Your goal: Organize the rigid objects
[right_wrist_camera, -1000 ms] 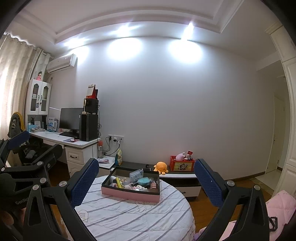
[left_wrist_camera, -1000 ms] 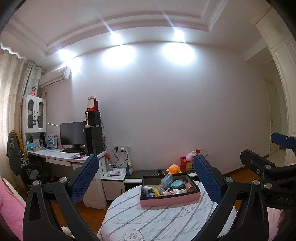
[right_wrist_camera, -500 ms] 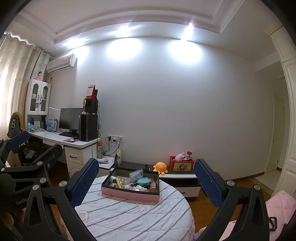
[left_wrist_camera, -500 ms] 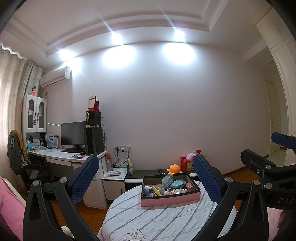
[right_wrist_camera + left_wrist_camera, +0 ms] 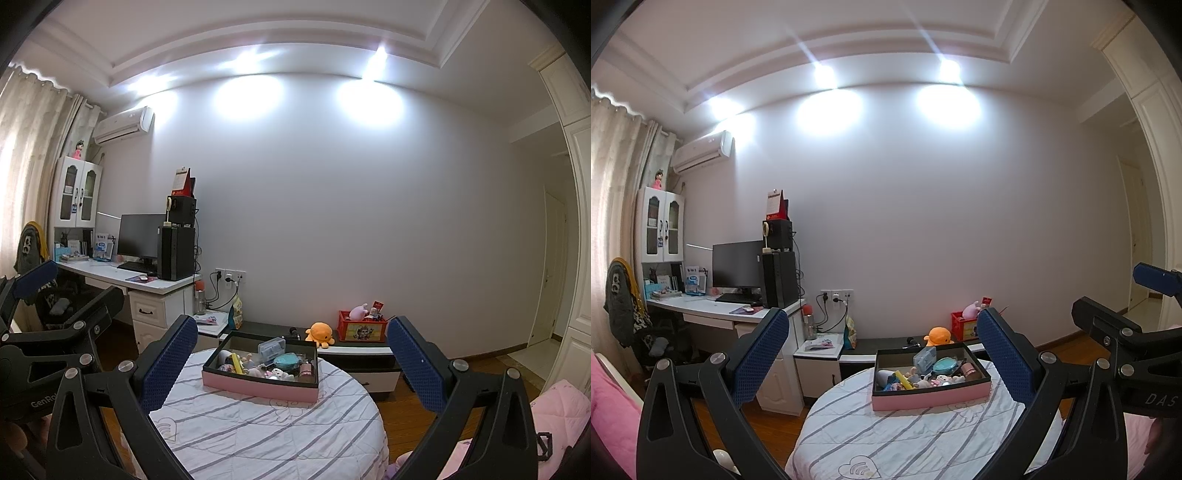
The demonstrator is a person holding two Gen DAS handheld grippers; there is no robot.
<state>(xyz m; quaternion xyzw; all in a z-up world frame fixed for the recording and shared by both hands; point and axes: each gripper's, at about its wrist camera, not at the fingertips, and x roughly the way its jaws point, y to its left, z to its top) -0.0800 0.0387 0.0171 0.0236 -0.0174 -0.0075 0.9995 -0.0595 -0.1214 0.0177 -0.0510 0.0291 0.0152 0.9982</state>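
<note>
Grippers both spread wide and empty: left gripper (image 5: 881, 354), right gripper (image 5: 291, 360). Pink-walled, black-lined cardboard tray (image 5: 258, 387) of small jumbled trinkets sits on round striped-cloth table (image 5: 266, 428), well ahead. I expect cramped picks; fingers may snag neighbours.

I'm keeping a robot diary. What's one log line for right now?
left hand-held gripper: open | right hand-held gripper: open | pink box: full, on round table
</note>
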